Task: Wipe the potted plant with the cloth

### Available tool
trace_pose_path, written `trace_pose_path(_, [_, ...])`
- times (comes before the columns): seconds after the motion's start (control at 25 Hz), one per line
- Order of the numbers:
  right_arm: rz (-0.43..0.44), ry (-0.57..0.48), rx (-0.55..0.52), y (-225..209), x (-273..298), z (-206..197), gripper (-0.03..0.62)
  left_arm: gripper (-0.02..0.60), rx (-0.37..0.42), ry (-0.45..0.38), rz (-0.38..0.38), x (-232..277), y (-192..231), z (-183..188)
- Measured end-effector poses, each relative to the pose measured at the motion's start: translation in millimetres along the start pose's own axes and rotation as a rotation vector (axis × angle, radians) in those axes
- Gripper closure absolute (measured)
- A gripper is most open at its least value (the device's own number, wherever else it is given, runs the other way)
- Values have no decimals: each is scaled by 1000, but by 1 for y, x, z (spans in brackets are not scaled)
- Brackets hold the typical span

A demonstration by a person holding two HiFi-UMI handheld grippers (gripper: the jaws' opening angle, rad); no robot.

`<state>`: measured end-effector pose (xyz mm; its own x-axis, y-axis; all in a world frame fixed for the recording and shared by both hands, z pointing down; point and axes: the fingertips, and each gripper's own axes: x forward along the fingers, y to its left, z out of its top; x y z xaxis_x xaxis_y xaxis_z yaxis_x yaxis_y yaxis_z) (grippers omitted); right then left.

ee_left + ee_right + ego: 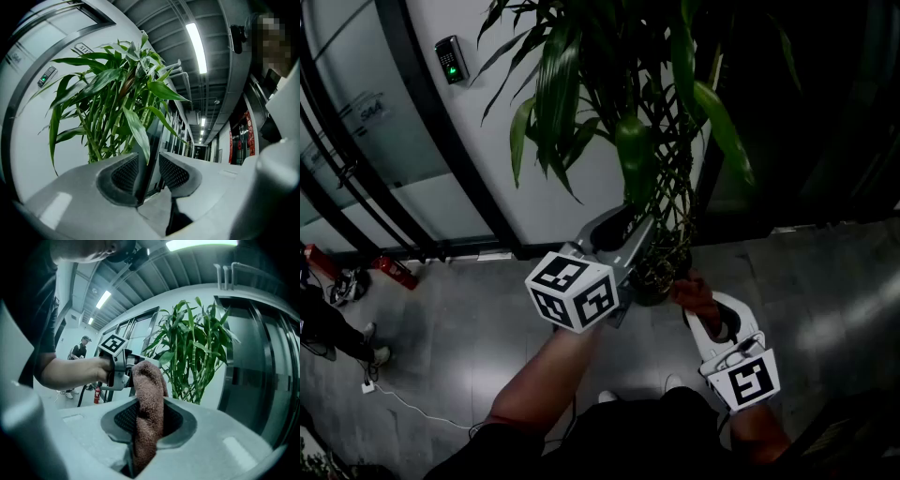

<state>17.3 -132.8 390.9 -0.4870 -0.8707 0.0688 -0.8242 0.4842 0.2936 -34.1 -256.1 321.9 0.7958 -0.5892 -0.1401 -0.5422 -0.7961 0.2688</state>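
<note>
The potted plant (609, 84) has long green leaves and braided stems, and it stands by a white wall. Its dark pot (664, 272) is partly hidden behind my grippers. My left gripper (630, 227) reaches up under a drooping leaf (636, 159). In the left gripper view that leaf (137, 133) hangs with its tip between the jaws of my left gripper (149, 168), which stands open, its pads clear of the leaf. My right gripper (149, 416) is shut on a brown cloth (149, 399). In the head view the cloth (694, 295) sits low beside the pot.
A red fire extinguisher (394, 272) lies at the wall's foot on the left. A person (328, 328) stands at the left edge, with a cable (403, 403) on the grey floor. A card reader (450, 58) hangs on the wall. A glass door (262, 371) stands right of the plant.
</note>
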Motion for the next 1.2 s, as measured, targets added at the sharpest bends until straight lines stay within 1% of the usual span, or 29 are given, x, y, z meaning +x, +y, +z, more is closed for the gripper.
trace_pose_path(0.16, [26, -38, -10, 3, 12, 11, 531, 439, -28, -27, -5, 2, 4, 9])
trace_pose_path(0.2, [29, -47, -9, 2, 15, 14, 531, 453, -27, -27, -5, 3, 5, 10])
trace_pose_path(0.32, [43, -75, -24, -6, 26, 25, 531, 560, 3, -1, 12, 8, 10, 7])
trace_pose_path(0.36, [49, -84, -37, -9, 30, 28, 531, 561, 5, 10, 14, 8, 12, 4])
trace_pose_path(0.48, [82, -92, -103, -14, 47, 36, 531, 563, -2, 22, 28, 3, 22, -3])
trace_pose_path(0.6, [100, -53, -229, -14, 74, 41, 531, 563, 11, 35, 52, -7, 32, -9])
trace_pose_path(0.68, [81, -52, -321, -16, 94, 51, 531, 563, 20, 50, 64, -15, 38, -13])
trace_pose_path(0.84, [1, -132, -496, -26, 135, 91, 531, 563, 38, 80, 90, -29, 47, -18])
trace_pose_path(0.92, [-40, -159, -552, -35, 153, 110, 531, 563, 20, 86, 91, -35, 51, -18])
trace_pose_path(1.0, [-76, -169, -577, -46, 168, 124, 531, 563, -16, 87, 83, -37, 53, -20])
trace_pose_path(1.08, [-110, -161, -575, -60, 180, 134, 531, 564, -44, 89, 69, -37, 53, -21])
trace_pose_path(1.2, [-139, -122, -558, -78, 196, 138, 531, 564, -49, 89, 54, -36, 51, -18])
